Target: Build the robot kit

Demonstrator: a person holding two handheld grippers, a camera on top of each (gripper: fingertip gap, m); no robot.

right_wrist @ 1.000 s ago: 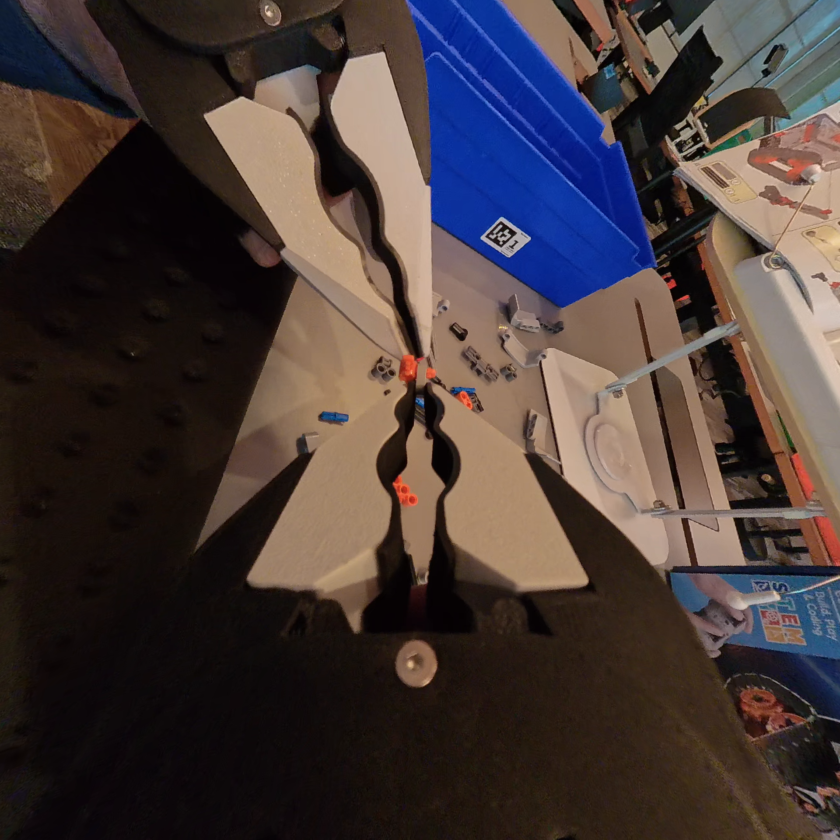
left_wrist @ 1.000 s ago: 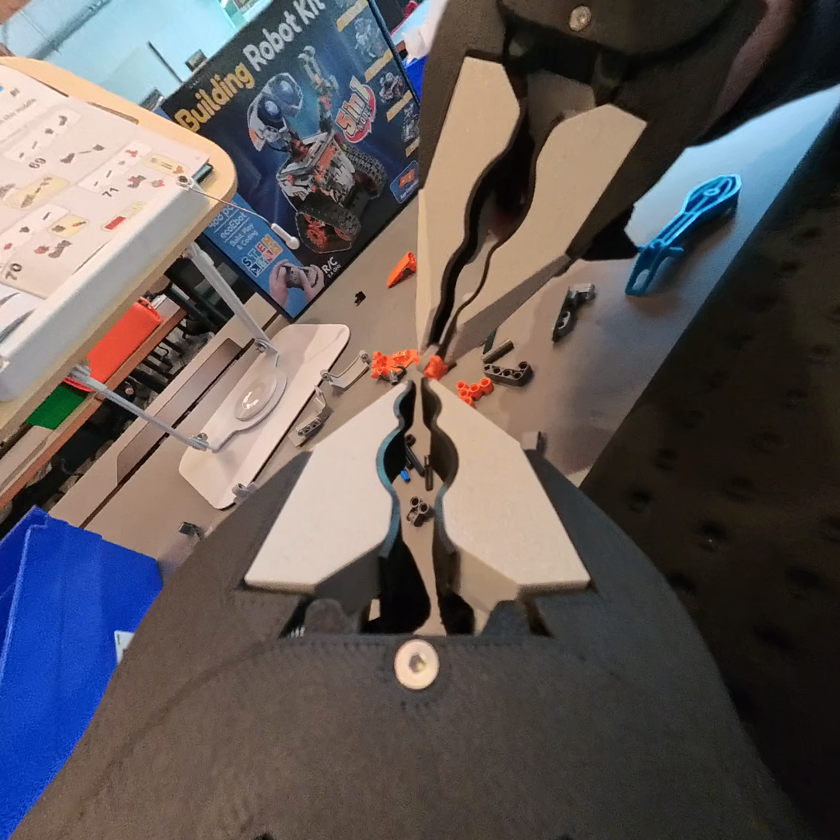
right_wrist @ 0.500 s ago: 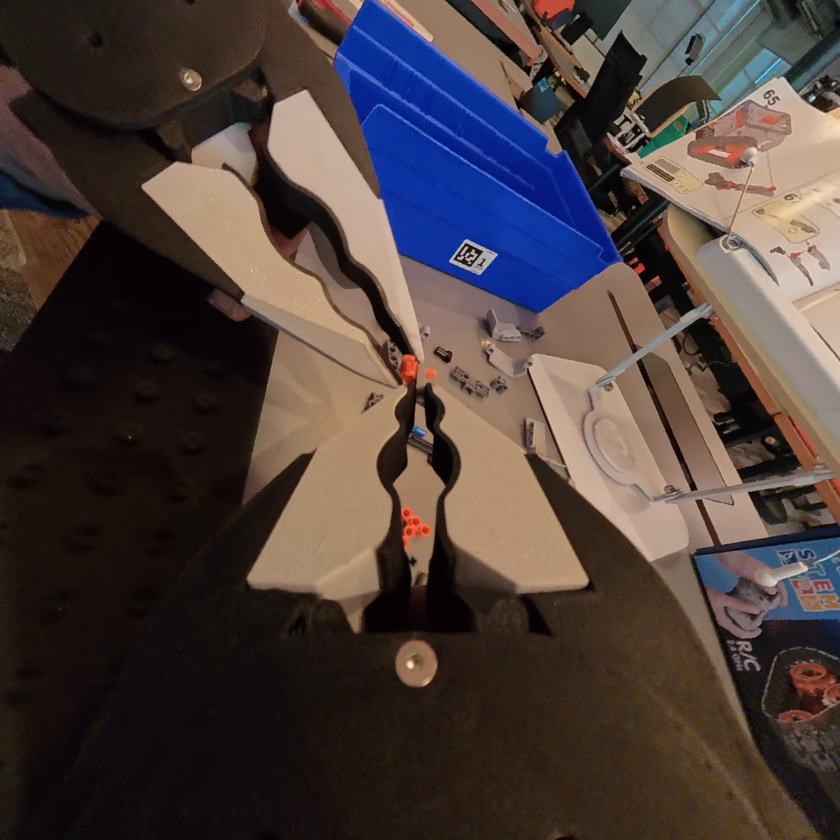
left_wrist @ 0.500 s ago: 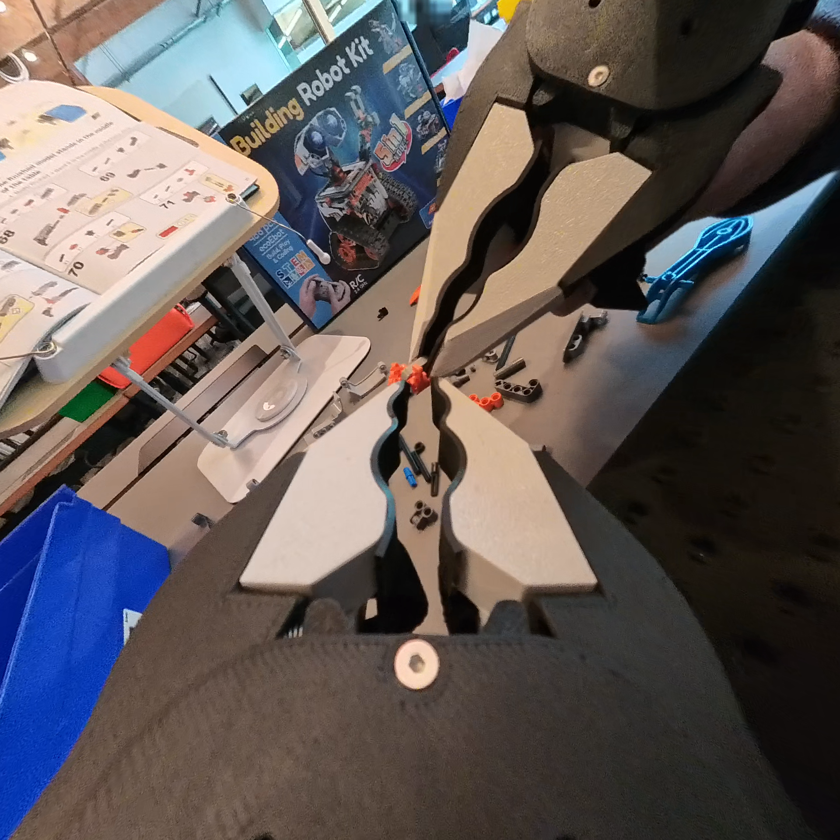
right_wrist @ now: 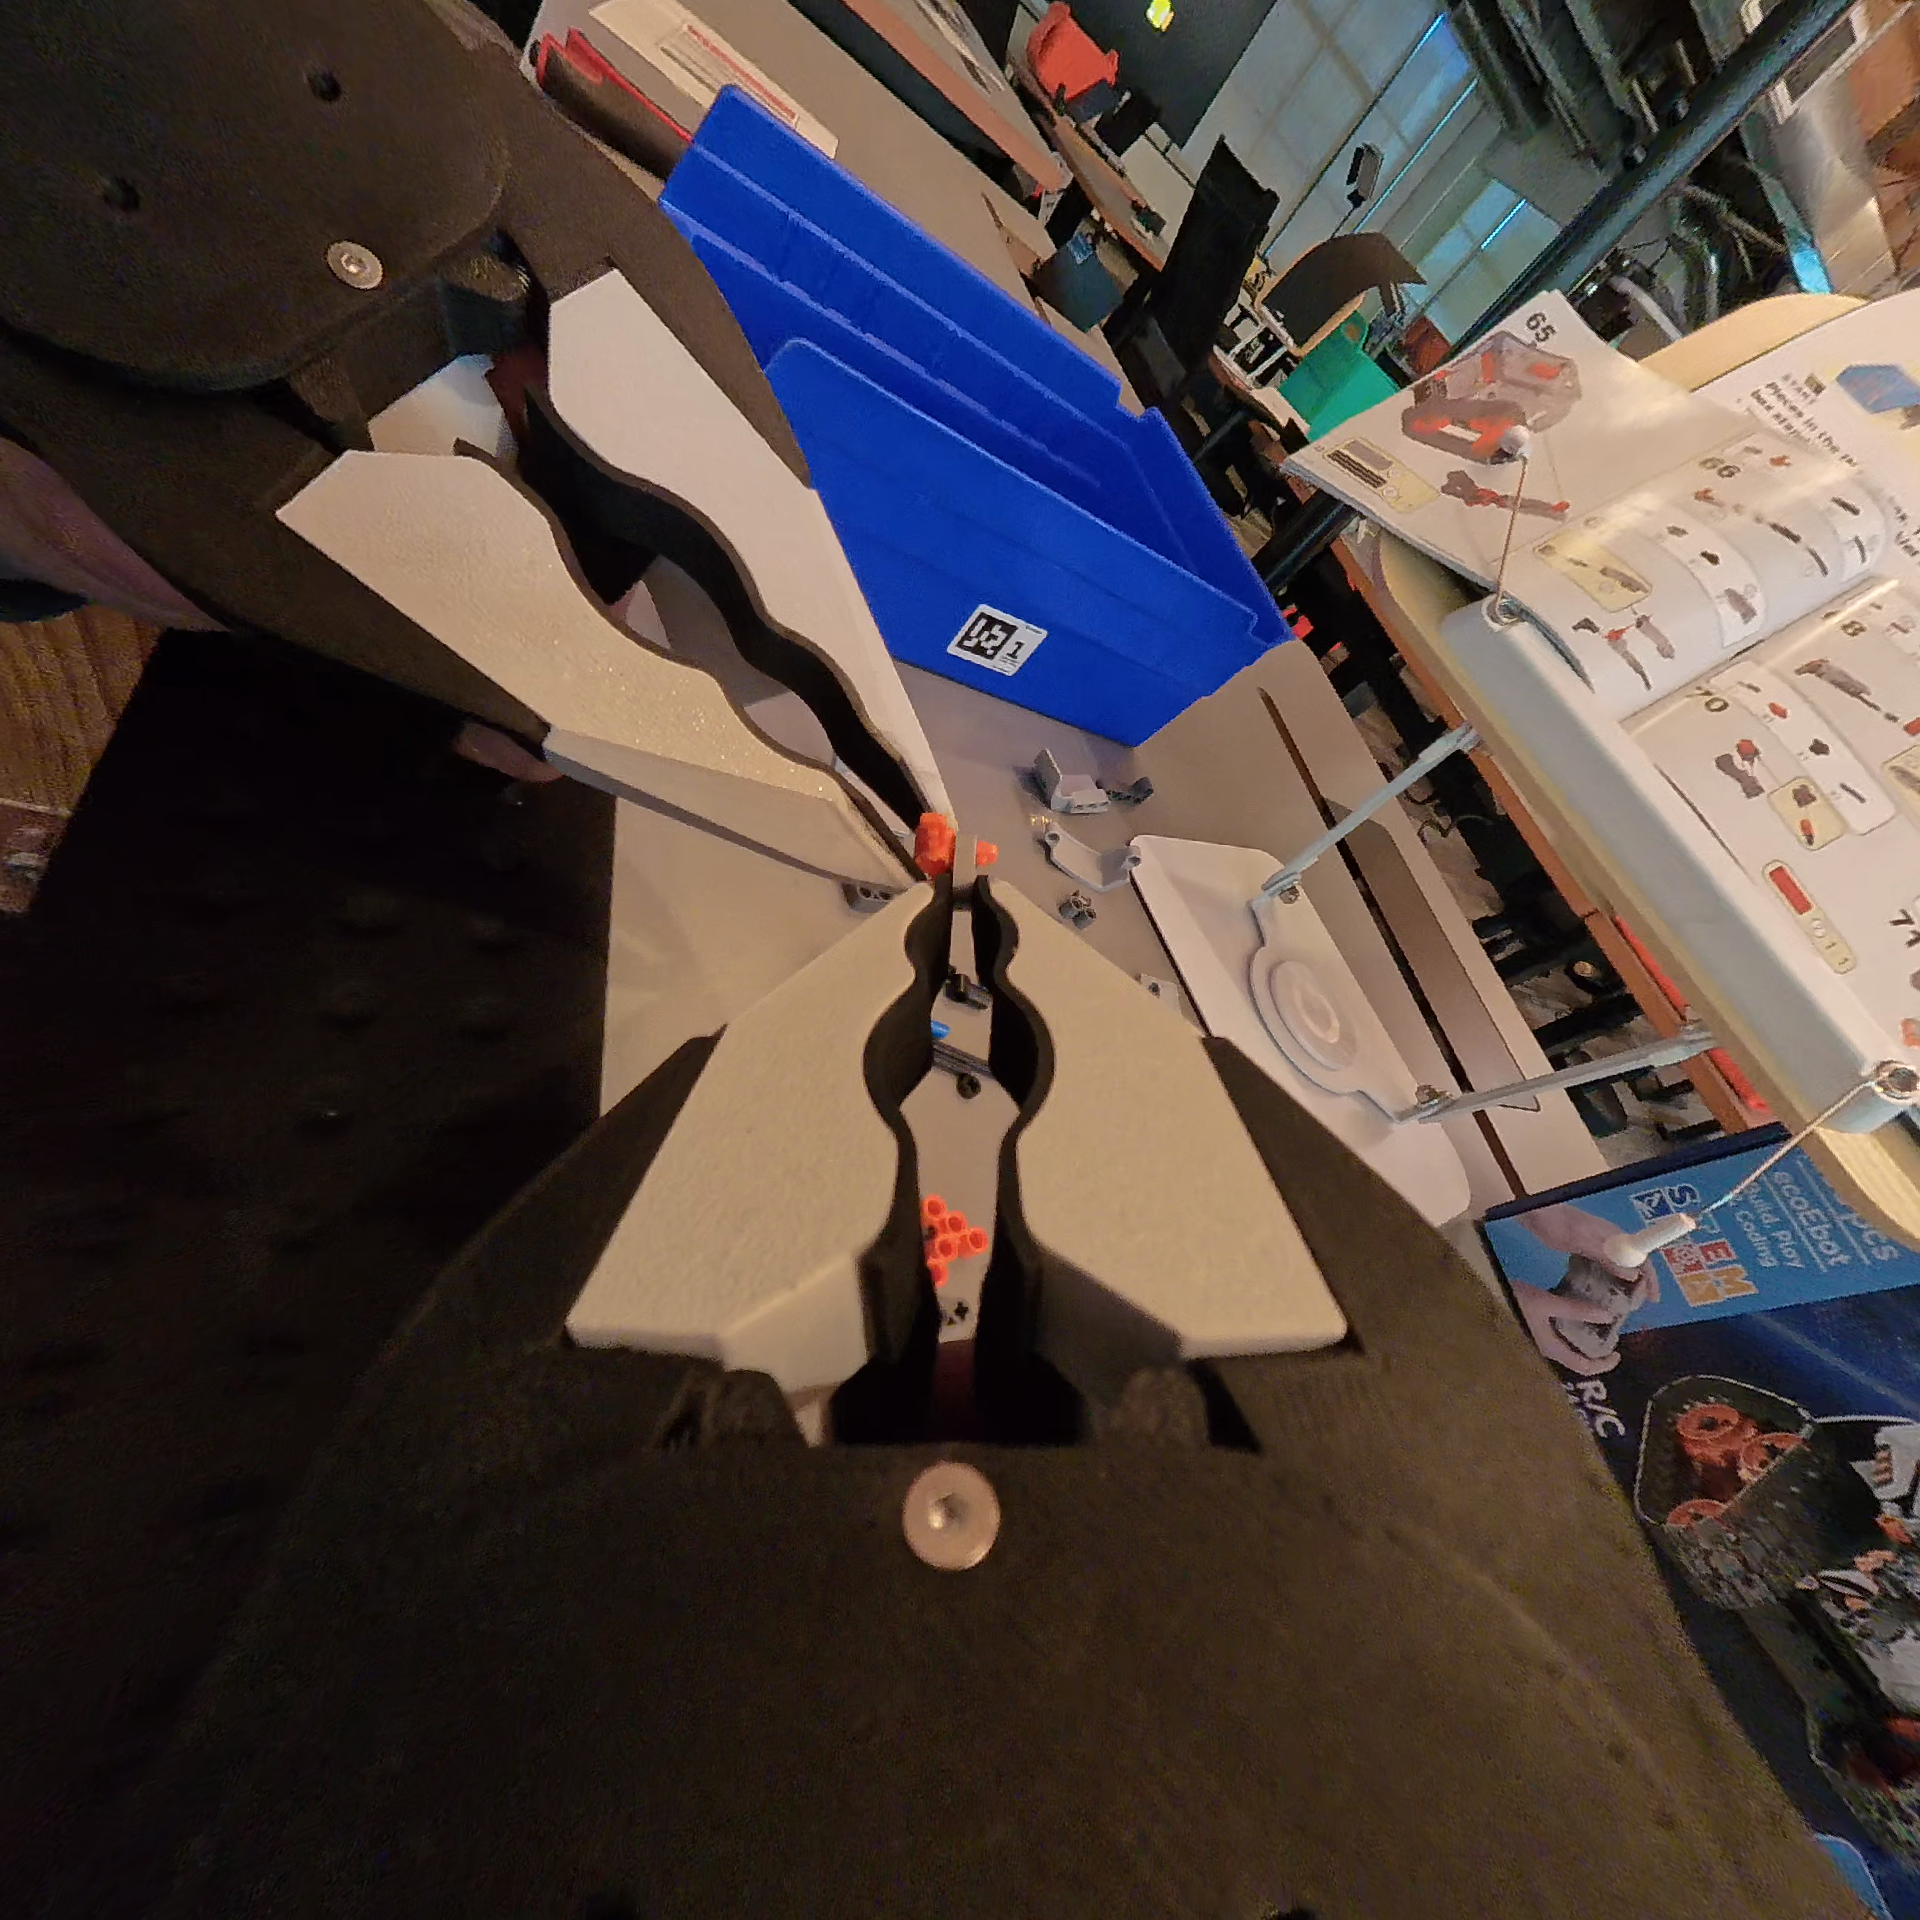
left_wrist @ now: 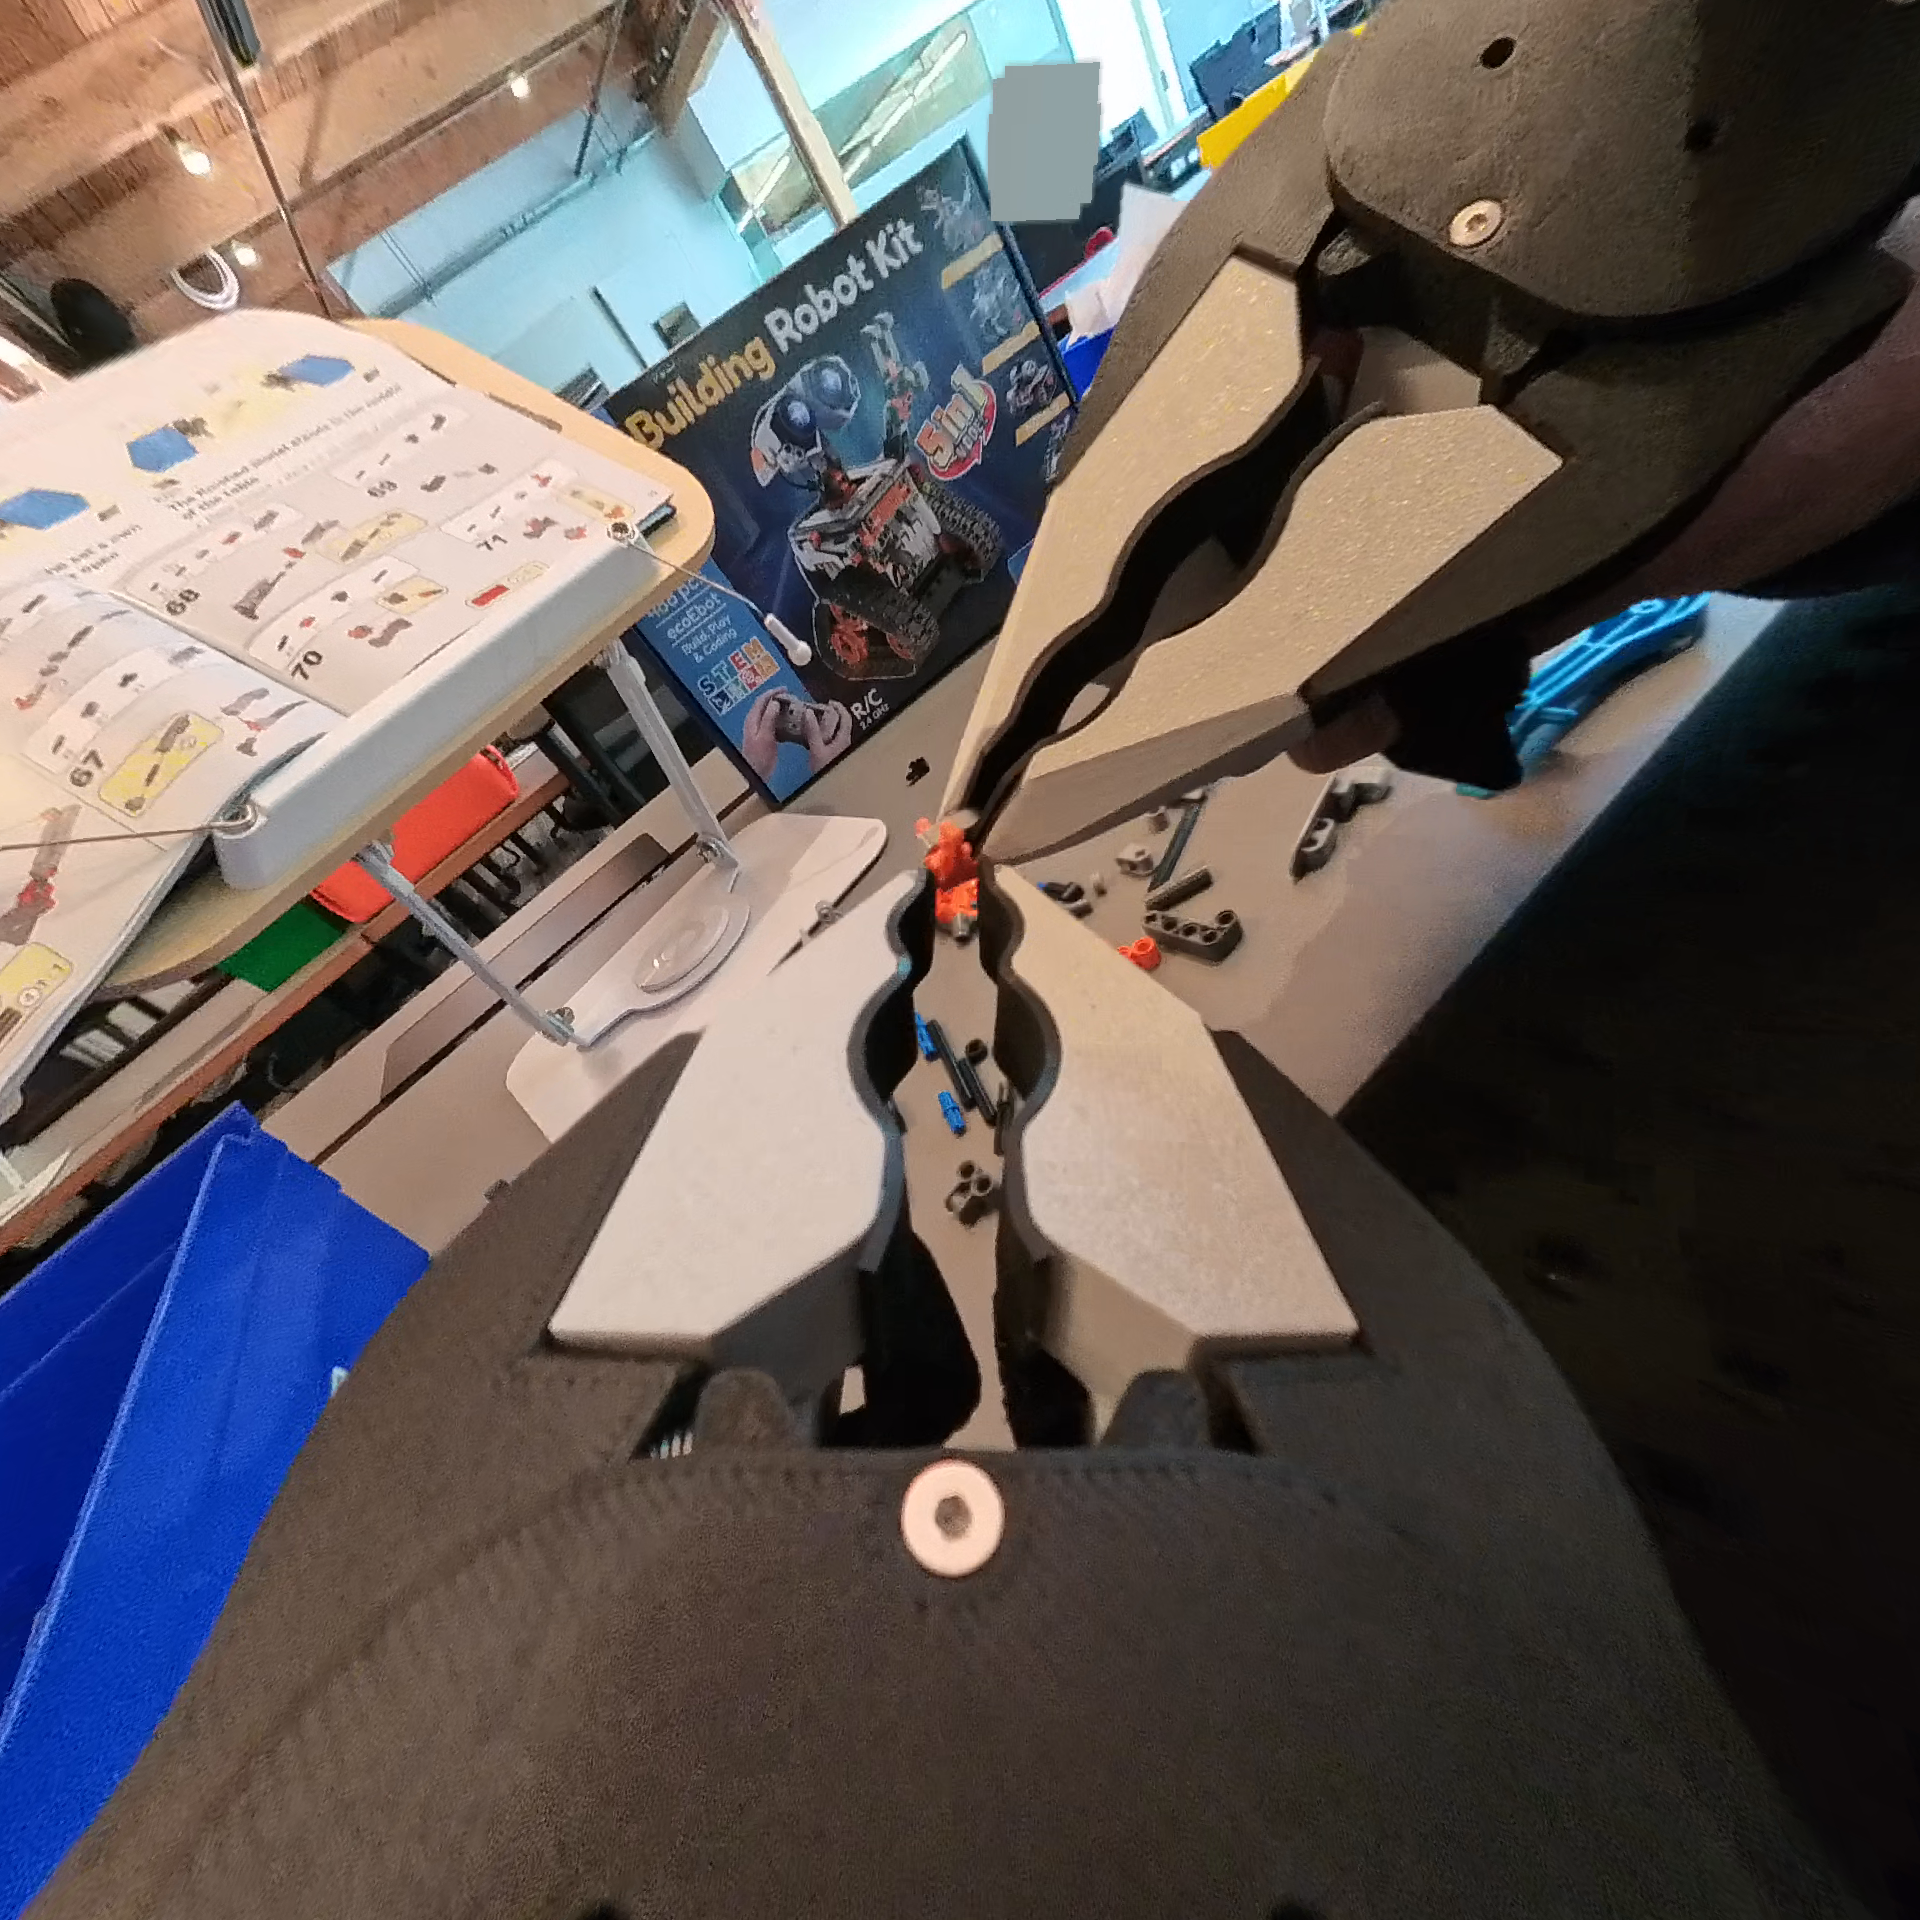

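In the left wrist view my left gripper (left_wrist: 954, 899) is shut on a small orange piece (left_wrist: 951, 868), which fills the narrow gap between its tips above the grey table (left_wrist: 1382, 935). My right gripper (left_wrist: 971, 826) comes in from the upper right and meets it tip to tip. In the right wrist view my right gripper (right_wrist: 964, 888) is shut on a thin grey piece (right_wrist: 970, 854) with an orange stub sticking out on its right side. The orange piece (right_wrist: 933, 840) touches the grey piece's left side, at the tips of the left gripper (right_wrist: 920, 868).
Loose dark, grey, blue and orange parts lie on the table, among them a dark beam (left_wrist: 1195, 928) and orange bits (right_wrist: 951, 1242). Blue bins (right_wrist: 1018, 520) stand at one end. A booklet on a white stand (left_wrist: 312, 582), a kit box (left_wrist: 852, 520) and a blue tool (left_wrist: 1600, 655) are nearby. Left and right tips are no more than a few centimetres apart.
My left jaws were shut tip to tip a second ago; they opened a little and now hold the orange piece. Both grippers have lifted and tilted while staying tip to tip.
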